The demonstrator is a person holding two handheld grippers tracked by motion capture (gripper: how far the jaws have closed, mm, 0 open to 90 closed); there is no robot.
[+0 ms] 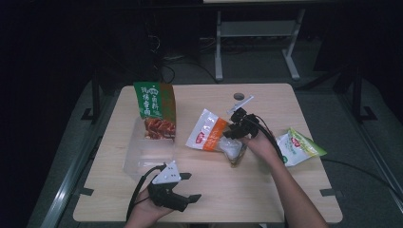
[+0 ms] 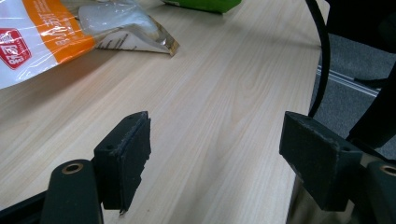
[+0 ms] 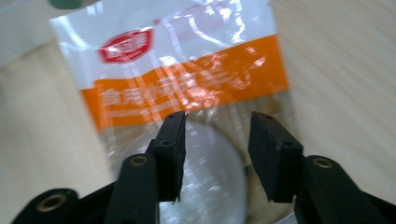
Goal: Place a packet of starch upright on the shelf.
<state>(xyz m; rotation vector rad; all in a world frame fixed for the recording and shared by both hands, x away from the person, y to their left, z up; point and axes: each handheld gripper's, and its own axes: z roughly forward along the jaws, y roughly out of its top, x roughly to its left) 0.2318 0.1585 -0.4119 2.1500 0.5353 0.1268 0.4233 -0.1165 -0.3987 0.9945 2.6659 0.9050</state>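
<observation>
The orange-and-white bag lies flat near the middle of the worktop. The right hand-held gripper hovers over the bag's clear lower end, its jaws partly apart with the white contents showing between them; they grip nothing. The left hand-held gripper sits well apart from the bag, toward the worktop's near edge, jaws spread wide and empty. A green bag lies beyond the right hand, on the far side from the orange-and-white bag.

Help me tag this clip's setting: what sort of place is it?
Probably a lab or workshop: a bare wooden table on grey carpet, a metal table frame behind, and cables trailing on the dark floor.
</observation>
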